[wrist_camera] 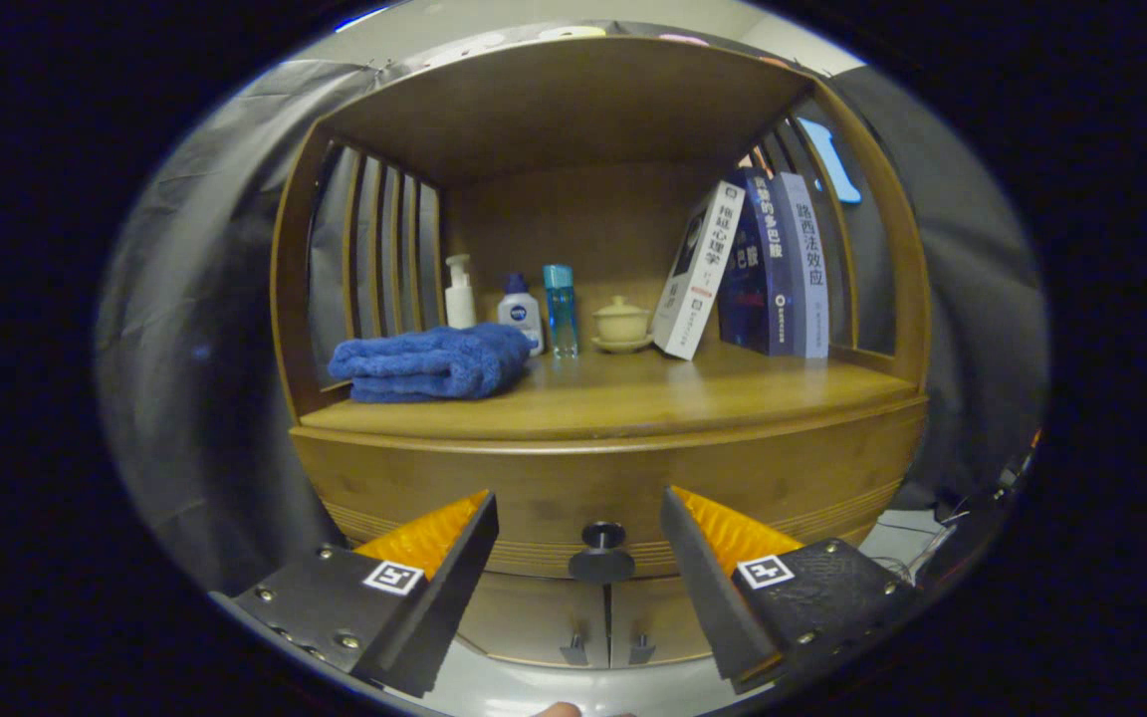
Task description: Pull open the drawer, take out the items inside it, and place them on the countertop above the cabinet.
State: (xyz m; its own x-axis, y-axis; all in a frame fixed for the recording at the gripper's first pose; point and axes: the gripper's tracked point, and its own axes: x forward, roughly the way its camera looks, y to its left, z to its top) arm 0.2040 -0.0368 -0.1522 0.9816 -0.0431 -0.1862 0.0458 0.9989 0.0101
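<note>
A wooden cabinet (613,478) stands ahead of me, its countertop (633,398) carrying a folded blue towel (434,363), three leaning books (753,264), three bottles (519,304) and a small lidded cup (621,324). The drawer (534,488) below is closed. My gripper (578,528) is spread wide, holding nothing, and the drawer's dark round knob (601,553) sits between my fingers.

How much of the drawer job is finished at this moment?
Nothing is done: the drawer is shut, its contents hidden. In hand: the gripper is open, jaws either side of the round drawer knob, not pressing it. Left: grip the knob, pull, lift the items out and set them on the countertop near the blue towel.
</note>
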